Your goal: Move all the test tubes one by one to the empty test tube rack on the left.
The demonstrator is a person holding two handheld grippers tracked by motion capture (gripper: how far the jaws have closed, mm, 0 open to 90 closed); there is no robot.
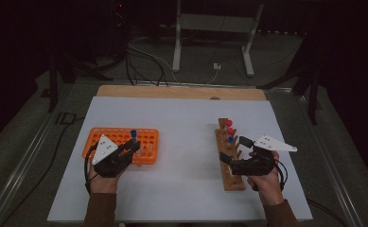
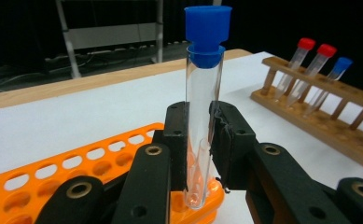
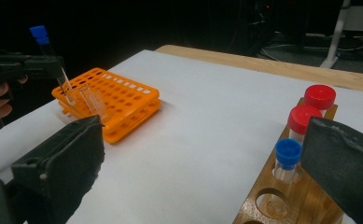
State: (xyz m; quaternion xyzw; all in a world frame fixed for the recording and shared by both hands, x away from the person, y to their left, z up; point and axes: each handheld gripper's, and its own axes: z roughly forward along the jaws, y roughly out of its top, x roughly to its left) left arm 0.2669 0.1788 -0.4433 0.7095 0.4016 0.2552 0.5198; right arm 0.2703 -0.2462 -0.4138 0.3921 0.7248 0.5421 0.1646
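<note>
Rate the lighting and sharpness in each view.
High view: dim and soft, dark surround, the white table brightest. Left gripper view: the clear tube sharp, the wooden rack slightly soft. Right gripper view: near jaws blurred, the orange rack clearer, background black.

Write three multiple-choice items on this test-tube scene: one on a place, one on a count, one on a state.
1. Where is the tube's lower end?
A. over the orange rack
B. in the wooden rack
C. lying flat on the table

2. How many red-capped tubes stand in the wooden rack?
A. one
B. two
C. four

3. How is the left gripper?
A. open, empty
B. shut on the tube
C. shut, empty

Key: 1 A, its tip sits at the orange rack's corner. 2 B, two red caps beside one blue. 3 B, both pads press the glass.
</note>
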